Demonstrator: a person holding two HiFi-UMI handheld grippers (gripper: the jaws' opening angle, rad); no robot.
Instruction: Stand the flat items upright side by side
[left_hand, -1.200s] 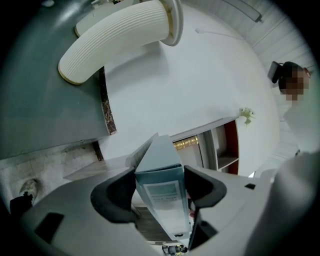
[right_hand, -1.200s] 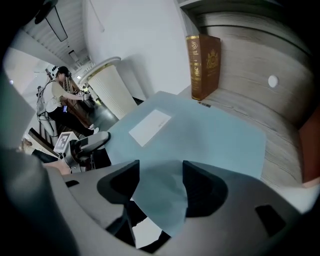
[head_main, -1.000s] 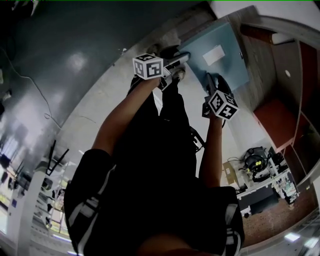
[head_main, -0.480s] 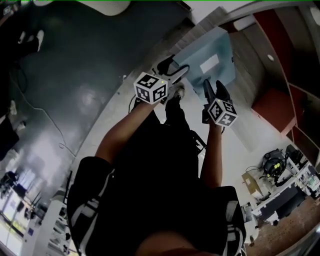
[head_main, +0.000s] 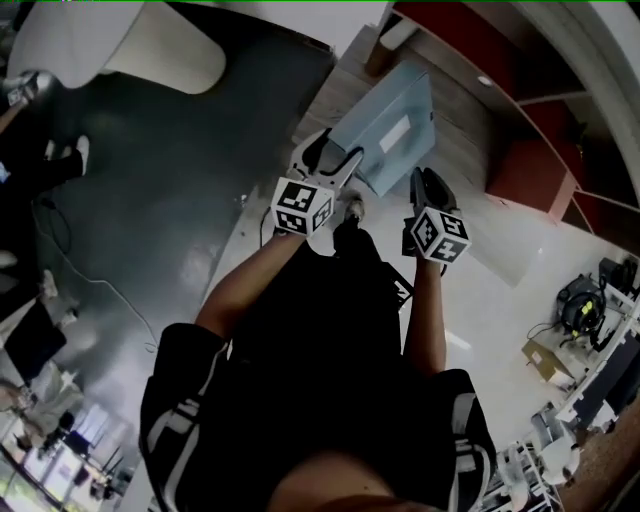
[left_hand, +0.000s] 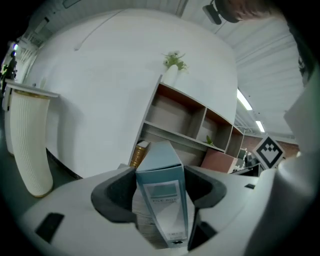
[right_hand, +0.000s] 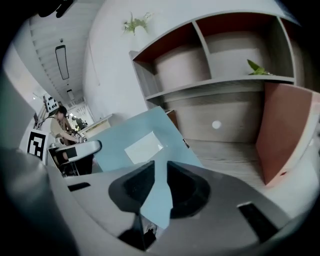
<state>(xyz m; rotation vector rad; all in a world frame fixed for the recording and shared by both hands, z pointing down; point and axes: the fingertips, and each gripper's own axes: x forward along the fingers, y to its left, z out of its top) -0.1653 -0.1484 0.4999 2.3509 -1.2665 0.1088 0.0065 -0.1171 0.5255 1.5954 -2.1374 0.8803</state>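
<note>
Head view: you are holding the blue file box tilted, just ahead of both grippers, before the shelf unit.

Left gripper view: your left gripper is clamping its spine, long axis rising away.

Right gripper view: your right gripper, jaws just closing, is pinching its thin edge.

Shelf ahead: lower bay mostly open; book standing at its left end, red panel bounding right.

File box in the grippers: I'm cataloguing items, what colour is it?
Pale blue file box with a white label; clearest in the right gripper view.
</note>
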